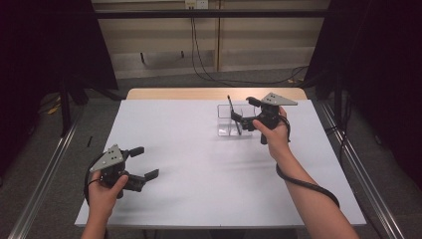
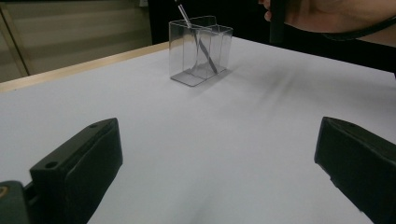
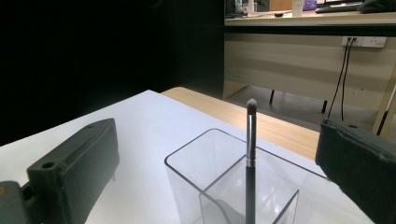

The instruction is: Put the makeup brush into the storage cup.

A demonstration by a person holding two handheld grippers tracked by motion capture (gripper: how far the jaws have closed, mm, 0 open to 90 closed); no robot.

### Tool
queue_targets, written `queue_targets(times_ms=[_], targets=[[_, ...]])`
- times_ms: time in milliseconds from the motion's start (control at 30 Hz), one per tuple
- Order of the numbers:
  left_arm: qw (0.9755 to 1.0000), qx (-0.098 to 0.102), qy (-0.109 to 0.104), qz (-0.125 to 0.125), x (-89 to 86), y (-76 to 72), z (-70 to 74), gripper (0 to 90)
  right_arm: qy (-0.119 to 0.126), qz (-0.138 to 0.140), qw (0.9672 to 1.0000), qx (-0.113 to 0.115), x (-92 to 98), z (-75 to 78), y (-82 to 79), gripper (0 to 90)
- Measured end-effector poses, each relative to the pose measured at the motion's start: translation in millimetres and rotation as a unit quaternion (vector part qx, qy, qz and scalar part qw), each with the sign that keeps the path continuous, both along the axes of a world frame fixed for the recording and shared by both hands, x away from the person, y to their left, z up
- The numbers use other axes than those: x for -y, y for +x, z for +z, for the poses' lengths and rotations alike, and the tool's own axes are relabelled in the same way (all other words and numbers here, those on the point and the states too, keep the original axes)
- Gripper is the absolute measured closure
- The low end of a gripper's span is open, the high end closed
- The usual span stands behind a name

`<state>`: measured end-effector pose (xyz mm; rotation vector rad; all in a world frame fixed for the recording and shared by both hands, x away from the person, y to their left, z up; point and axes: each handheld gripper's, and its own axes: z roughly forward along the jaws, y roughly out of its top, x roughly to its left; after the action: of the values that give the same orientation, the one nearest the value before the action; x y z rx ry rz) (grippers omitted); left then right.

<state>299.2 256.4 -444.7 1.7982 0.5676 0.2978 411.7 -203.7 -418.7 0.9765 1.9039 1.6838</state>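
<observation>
A clear plastic two-compartment holder (image 1: 226,129) stands on the white table (image 1: 199,154) at the back right. A dark makeup brush (image 1: 233,114) with a silver ferrule leans inside it, bristles up. My right gripper (image 1: 242,110) hovers just right of the holder, open, its jaws wide on either side of the brush (image 3: 251,140) without touching it. The holder's rim (image 3: 205,140) lies right below those jaws. My left gripper (image 1: 145,163) rests open at the near left, nothing in it, facing the holder (image 2: 180,51) and the brush (image 2: 207,56) from far off.
A pale wooden strip (image 1: 214,93) runs along the table's far edge. Beyond it are a grey floor, cables (image 1: 199,64) and a wall. Dark curtains hang at both sides. The other hand (image 2: 327,14) holding the right gripper shows at the top right of the left gripper view.
</observation>
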Motion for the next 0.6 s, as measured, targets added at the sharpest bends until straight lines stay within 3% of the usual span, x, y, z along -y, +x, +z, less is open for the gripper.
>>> queue_targets(times_ms=[600], targets=[[1.0000,0.001,-0.003,-0.005,2.9,5.7,0.3,0.9,-0.005,0.004,1.0000,0.000,2.9,-2.8,-8.5,0.0]])
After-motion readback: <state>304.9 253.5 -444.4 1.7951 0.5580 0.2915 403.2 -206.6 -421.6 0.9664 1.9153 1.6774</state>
